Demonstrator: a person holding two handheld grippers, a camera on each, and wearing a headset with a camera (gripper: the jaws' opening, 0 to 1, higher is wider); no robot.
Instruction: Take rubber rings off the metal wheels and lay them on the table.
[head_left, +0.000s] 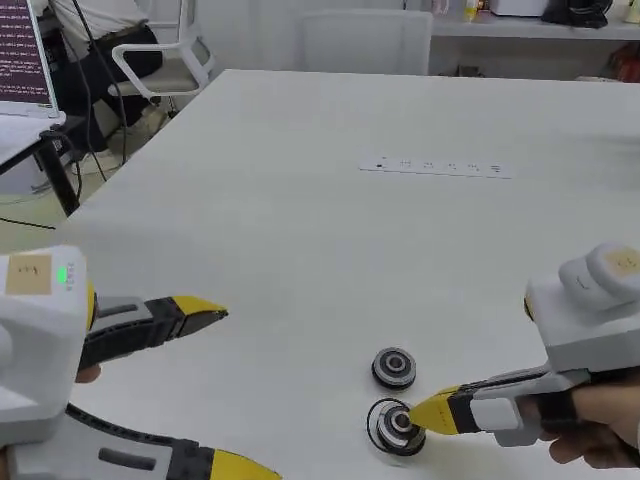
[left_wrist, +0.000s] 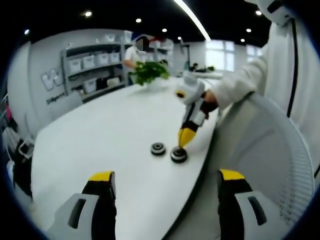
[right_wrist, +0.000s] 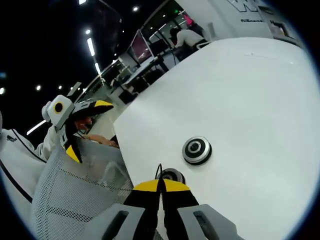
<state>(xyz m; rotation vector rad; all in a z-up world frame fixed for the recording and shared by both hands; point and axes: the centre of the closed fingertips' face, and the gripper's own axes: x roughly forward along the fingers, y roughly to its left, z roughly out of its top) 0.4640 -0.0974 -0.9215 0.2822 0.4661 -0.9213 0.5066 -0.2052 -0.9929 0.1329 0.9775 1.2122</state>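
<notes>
Near the desk's (head_left: 300, 230) front edge, the right gripper (head_left: 425, 412) is pinched tight on the thin ring (head_left: 372, 428) of the near wheel (head_left: 398, 424), so it looks mid-peel and next needs a pull up and away, while the left gripper (left_wrist: 165, 176) hangs wide open.

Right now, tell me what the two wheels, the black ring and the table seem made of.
Far wheel: metal by its look, grey hub with dull glints. Near wheel: the same. Black ring: likely rubber, a thin matte loop bowing off the near wheel where the right gripper pinches it. Table: smooth matte white, laminate or paint; cannot tell which.
</notes>
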